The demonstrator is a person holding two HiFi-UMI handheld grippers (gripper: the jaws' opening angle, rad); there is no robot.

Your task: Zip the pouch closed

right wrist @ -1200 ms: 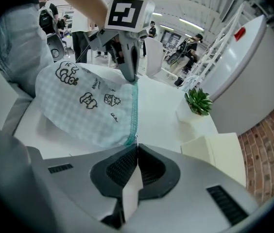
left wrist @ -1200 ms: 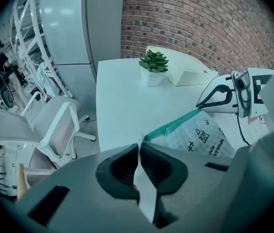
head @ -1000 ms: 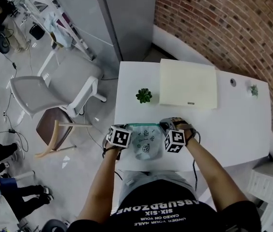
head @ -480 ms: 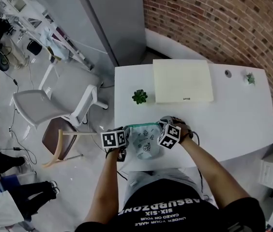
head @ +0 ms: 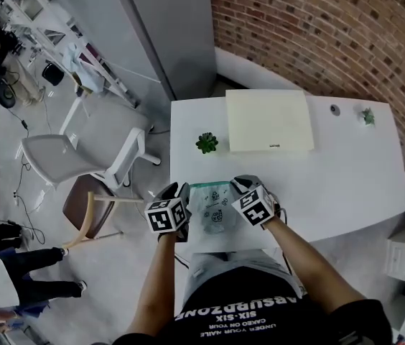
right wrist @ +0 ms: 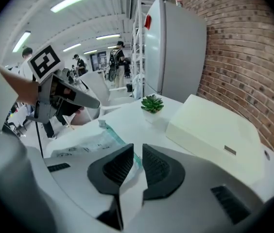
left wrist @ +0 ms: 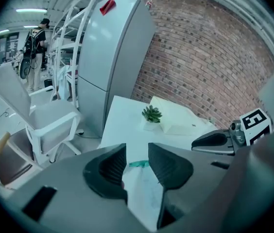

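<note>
The pouch (head: 213,210) lies flat on the white table (head: 346,171), close to the edge at your side, between your two grippers. It is a thin, half-clear plastic bag with small printed figures, and a teal zip (head: 210,186) runs along its far side. From the head view it is not possible to tell if the zip is fully closed, because its two ends reach under the gripper fingers.

Your left gripper (left wrist: 137,152) has its jaws opening. The dark ribbed pads stand apart, the pouch's corner shows in the gap below them, and they do not press it. Your right gripper (right wrist: 138,152) shows only a narrow slit between its pads. The zip's end runs into this slit, but the pads are not closed on it.

Further on the table stand a small green plant (head: 207,144) and a flat cream box (head: 268,121), both well apart from the pouch. Two tiny things near the table's far right corner are too small to name. A grey chair (head: 73,153) stands at the left, and a brick wall (head: 332,34) is behind.
</note>
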